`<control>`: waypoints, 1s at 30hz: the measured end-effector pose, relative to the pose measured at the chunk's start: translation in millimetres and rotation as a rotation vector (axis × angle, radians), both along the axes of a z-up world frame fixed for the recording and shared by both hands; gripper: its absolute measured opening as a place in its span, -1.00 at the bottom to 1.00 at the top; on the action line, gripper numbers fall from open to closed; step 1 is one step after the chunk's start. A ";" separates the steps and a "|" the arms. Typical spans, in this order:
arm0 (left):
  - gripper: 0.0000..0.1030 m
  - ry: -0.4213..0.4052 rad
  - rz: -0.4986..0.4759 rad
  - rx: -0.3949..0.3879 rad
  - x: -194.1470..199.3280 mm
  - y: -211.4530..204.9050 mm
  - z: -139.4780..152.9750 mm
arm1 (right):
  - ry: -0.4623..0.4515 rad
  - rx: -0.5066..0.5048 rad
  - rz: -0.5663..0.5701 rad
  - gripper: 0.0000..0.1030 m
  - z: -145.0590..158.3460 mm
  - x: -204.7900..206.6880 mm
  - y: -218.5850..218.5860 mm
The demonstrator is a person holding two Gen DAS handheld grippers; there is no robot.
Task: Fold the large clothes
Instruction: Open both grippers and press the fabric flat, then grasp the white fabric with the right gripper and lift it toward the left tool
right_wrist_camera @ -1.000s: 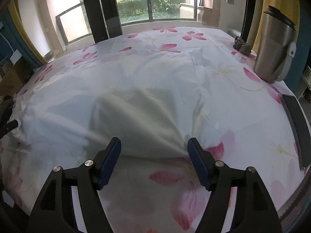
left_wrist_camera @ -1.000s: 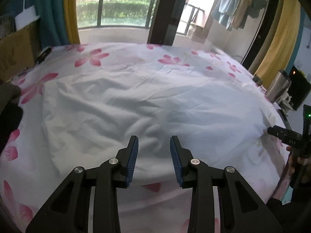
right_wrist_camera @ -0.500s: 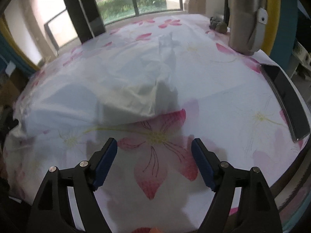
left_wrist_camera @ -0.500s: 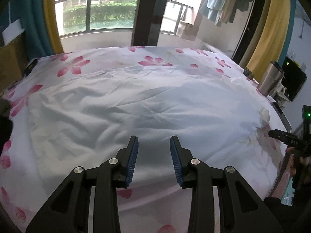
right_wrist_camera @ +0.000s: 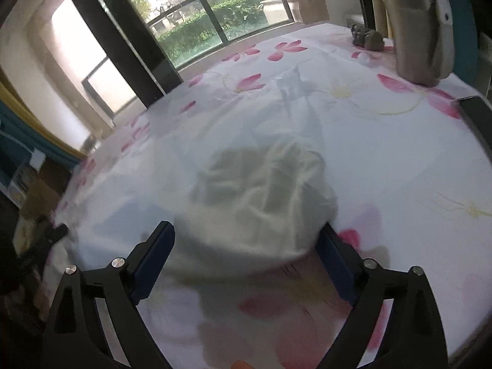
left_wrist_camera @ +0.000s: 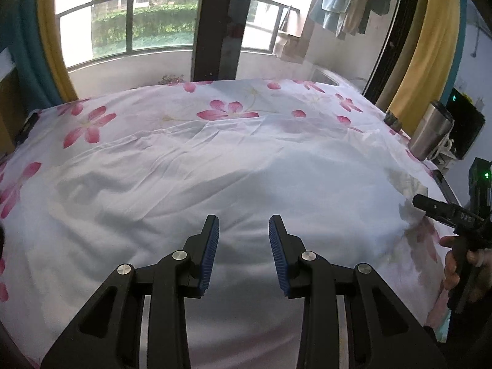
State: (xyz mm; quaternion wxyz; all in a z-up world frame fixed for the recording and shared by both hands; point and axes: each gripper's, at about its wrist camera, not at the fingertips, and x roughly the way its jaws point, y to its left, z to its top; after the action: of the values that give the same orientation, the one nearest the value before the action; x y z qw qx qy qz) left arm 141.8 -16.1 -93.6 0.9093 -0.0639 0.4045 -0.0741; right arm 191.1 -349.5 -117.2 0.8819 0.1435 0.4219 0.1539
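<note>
a large white garment [left_wrist_camera: 196, 190] of thin, soft, crumpled cloth lies spread over most of a flat surface covered with a floral sheet [left_wrist_camera: 227, 110], smooth white fabric printed with pink petals and pale yellow stems. whether that surface is a bed or a table cannot be told. the garment is full of shallow ridges and folds, and in the left wrist view its far edge runs in a creased line just short of the pink flowers.

the left gripper [left_wrist_camera: 244, 246] hovers over the near part of the garment. its black, angular plastic arms end in ribbed blue pads, and the jaws stand partly apart with nothing between them.

the right gripper [right_wrist_camera: 246, 253] has the same black arms with flat blue pads. its jaws have just been opening and now stand wide apart. a rounded, bunched mound of the garment [right_wrist_camera: 261, 196], creamy where it is doubled up, sits between the jaws, its near edge reaching the gap, but the pads do not press on it. this view is somewhat blurred.

in the left wrist view the right gripper's black body shows at the right edge, gripped by the person's hand [left_wrist_camera: 461, 264].

a brushed steel tumbler [left_wrist_camera: 430, 135], cylindrical and slightly tapered, stands upright at the right edge of the sheet. just beyond it sits a small dark lumpy object [right_wrist_camera: 367, 38], too small to identify.
</note>
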 end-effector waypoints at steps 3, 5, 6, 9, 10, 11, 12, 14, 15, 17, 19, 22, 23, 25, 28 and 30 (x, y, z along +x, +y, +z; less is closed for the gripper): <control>-0.30 0.002 -0.018 0.000 11.6 -8.0 -0.2 | 0.002 0.046 0.002 0.85 0.4 10.7 2.7; -0.30 0.009 -0.028 0.004 20.8 -13.6 -2.4 | 0.004 0.063 0.012 0.86 0.7 17.7 5.5; -0.30 0.013 -0.031 0.007 24.7 -15.9 -4.0 | 0.006 0.070 0.016 0.86 0.5 20.6 6.6; -0.30 0.031 -0.035 0.015 37.4 -19.8 -9.0 | 0.008 0.102 0.023 0.86 1.2 30.7 9.4; -0.30 0.038 -0.034 0.020 42.3 -19.9 -11.1 | 0.009 0.113 0.026 0.86 1.3 33.8 10.3; -0.30 0.042 -0.032 0.027 45.1 -20.1 -12.6 | 0.010 0.128 0.031 0.86 1.2 37.9 11.6; -0.30 0.047 -0.026 0.035 48.5 -19.7 -14.2 | 0.010 0.135 0.033 0.86 1.2 40.5 12.6; -0.30 0.070 -0.022 0.035 54.8 -18.2 -20.3 | 0.009 0.151 0.044 0.86 1.4 47.8 17.6; -0.30 0.087 -0.020 0.031 57.7 -17.9 -24.9 | 0.008 0.153 0.053 0.86 1.4 49.7 19.5; -0.30 0.084 -0.013 0.017 59.1 -17.8 -31.6 | 0.004 0.161 0.073 0.86 1.4 56.3 25.0; -0.30 0.064 0.000 0.026 57.4 -21.2 -34.0 | 0.002 0.178 0.087 0.86 0.6 62.0 29.0; -0.31 0.059 0.001 0.054 59.1 -27.0 -35.1 | -0.009 0.197 0.136 0.86 -0.3 68.7 42.9; -0.31 0.059 -0.001 0.061 60.2 -28.5 -35.3 | -0.010 0.190 0.163 0.85 -0.6 69.9 50.5; -0.31 0.058 -0.007 0.068 60.7 -30.3 -35.6 | -0.009 0.177 0.216 0.84 -0.9 70.8 66.2; -0.31 0.052 -0.013 0.069 60.7 -30.2 -36.1 | -0.026 0.124 0.228 0.59 -1.1 69.0 80.7; -0.31 0.049 -0.016 0.074 61.4 -31.2 -36.5 | -0.031 0.096 0.243 0.12 -2.1 68.3 88.1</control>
State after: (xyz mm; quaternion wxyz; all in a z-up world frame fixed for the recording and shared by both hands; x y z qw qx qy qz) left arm 203.2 -47.3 -130.2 0.9002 -0.0287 0.4297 -0.0645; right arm 259.4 -261.4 -119.4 0.8552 0.1308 0.4147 0.2820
